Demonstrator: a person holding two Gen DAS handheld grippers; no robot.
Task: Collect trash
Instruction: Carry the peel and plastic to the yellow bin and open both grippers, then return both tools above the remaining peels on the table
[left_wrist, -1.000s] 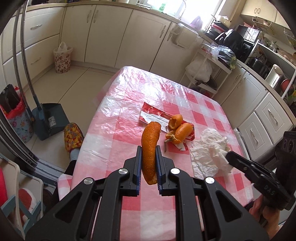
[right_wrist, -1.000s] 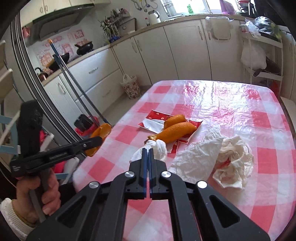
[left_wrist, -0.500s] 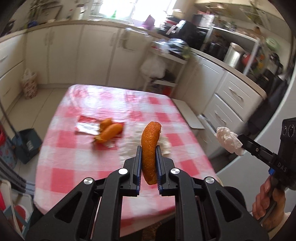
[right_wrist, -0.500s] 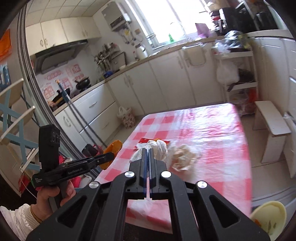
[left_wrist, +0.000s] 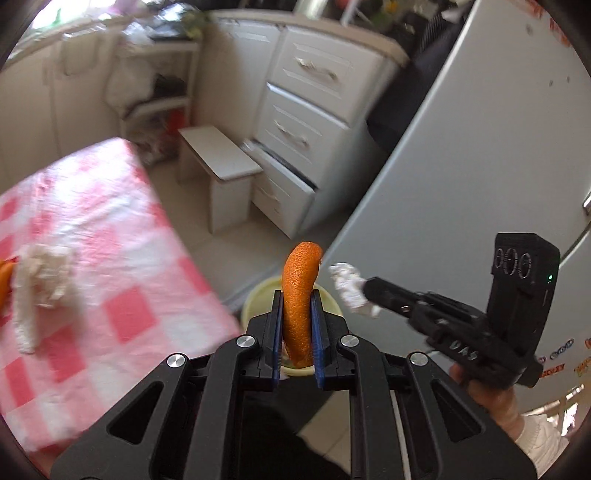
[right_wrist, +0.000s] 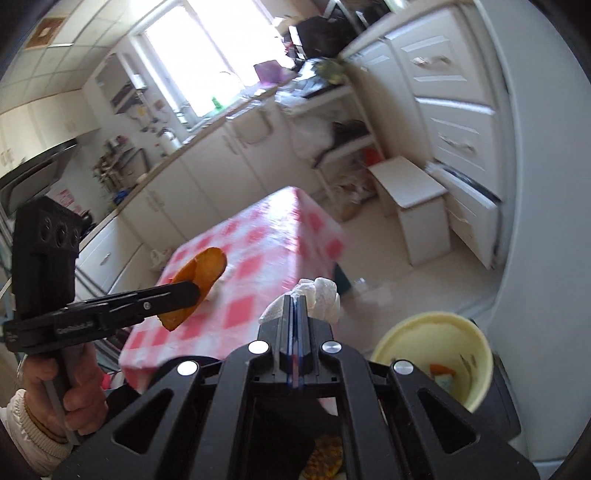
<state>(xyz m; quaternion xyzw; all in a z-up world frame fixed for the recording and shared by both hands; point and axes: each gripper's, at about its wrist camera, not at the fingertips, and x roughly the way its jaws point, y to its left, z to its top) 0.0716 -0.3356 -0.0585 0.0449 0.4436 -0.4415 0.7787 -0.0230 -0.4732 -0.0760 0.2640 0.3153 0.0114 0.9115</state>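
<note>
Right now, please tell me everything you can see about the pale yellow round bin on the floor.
The pale yellow round plastic bin stands upright and open on the light floor, beside the corner of the pink checked table and near the white fridge. Its walls look smooth and thin. Inside lie a few scraps, one orange. In the left wrist view its rim shows behind the left gripper that is clamped on an orange peel. Nothing touches the bin.
</note>
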